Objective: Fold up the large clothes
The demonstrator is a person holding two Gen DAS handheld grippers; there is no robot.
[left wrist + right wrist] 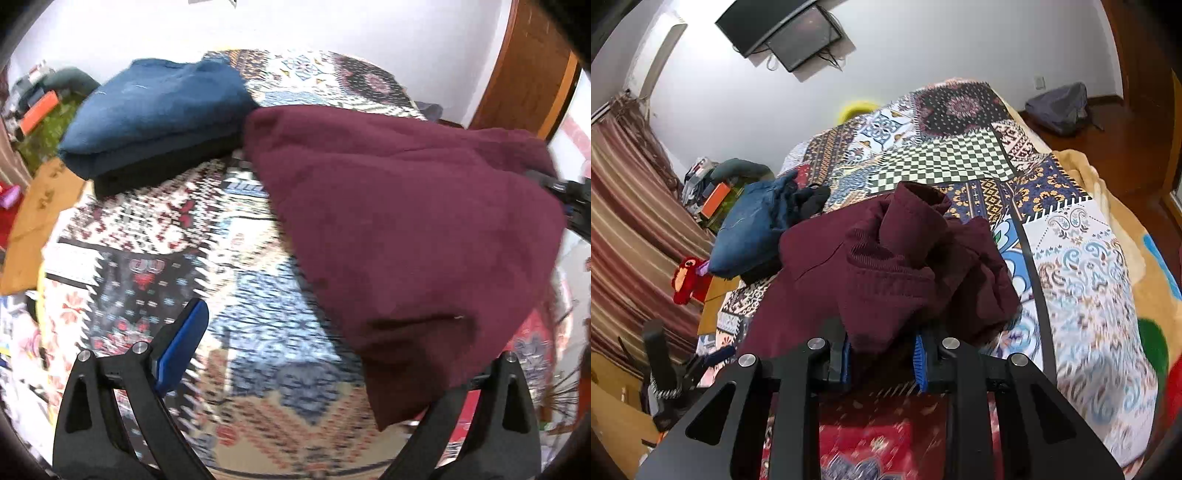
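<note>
Gripping a bunched edge of the maroon knit sweater (897, 258) on the patchwork quilt (960, 158), the right gripper (882, 356) had clamped down while the left gripper (332, 354) hung wide apart, empty. Looked like pickup stage; next, the left probably needed a matching edge.

The right gripper (882, 356) is pitched downward, and its jaws are drawn close together — a bunch of the maroon garment (886, 266) is pinched between the blue pads (845, 356). The left gripper (295, 369) is also tilted downward; its jaws are spread wide — only the left blue pad can be seen, the right one being covered by cloth, with nothing gripped.
</note>
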